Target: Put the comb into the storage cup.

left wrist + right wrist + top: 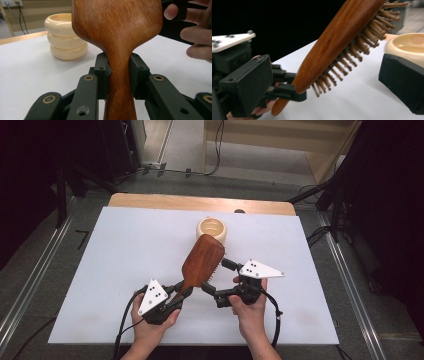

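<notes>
Hairbrush (pixel 117 32) head cut off above

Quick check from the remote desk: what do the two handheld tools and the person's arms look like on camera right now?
Both tools are black, built of jointed links with brass-coloured pivot rivets and blocky, matt jaw pads. The left tool and the right tool each carry a pale grey three-cornered plate dotted with small dark marks on top. A black cable trails from each towards the person. The forearms are bare: no sleeves, no gloves.
</notes>
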